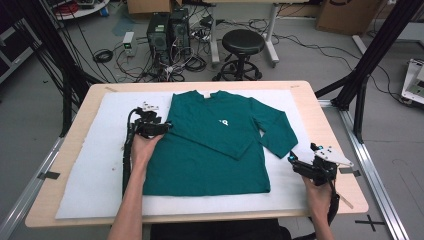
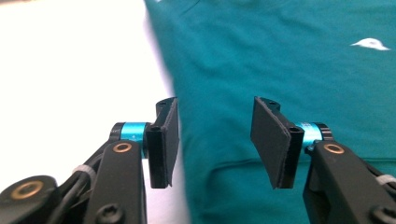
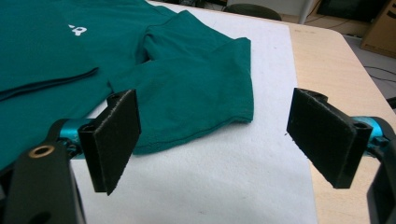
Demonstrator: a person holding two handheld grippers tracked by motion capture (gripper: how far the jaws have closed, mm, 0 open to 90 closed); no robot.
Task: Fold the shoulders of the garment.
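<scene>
A teal long-sleeved shirt [image 1: 210, 150] lies flat on a white mat [image 1: 90, 165], front up, with a small white logo [image 1: 223, 122] on the chest. One sleeve [image 1: 220, 142] is folded across the body. The other sleeve [image 1: 280, 132] sticks out to the right. My left gripper [image 1: 167, 127] hovers at the shirt's left edge near the shoulder. In the left gripper view this gripper [image 2: 215, 107] is open over the shirt [image 2: 280, 56], with nothing between its pads. My right gripper [image 1: 291, 160] is open near the table's right front, just short of the sleeve cuff [image 3: 201, 93].
The mat covers most of a light wooden table [image 1: 330, 120]. Beyond the far edge stand a black stool [image 1: 243, 42], two computer towers [image 1: 167, 30] and loose floor cables. Black frame posts [image 1: 367, 55] rise at both sides.
</scene>
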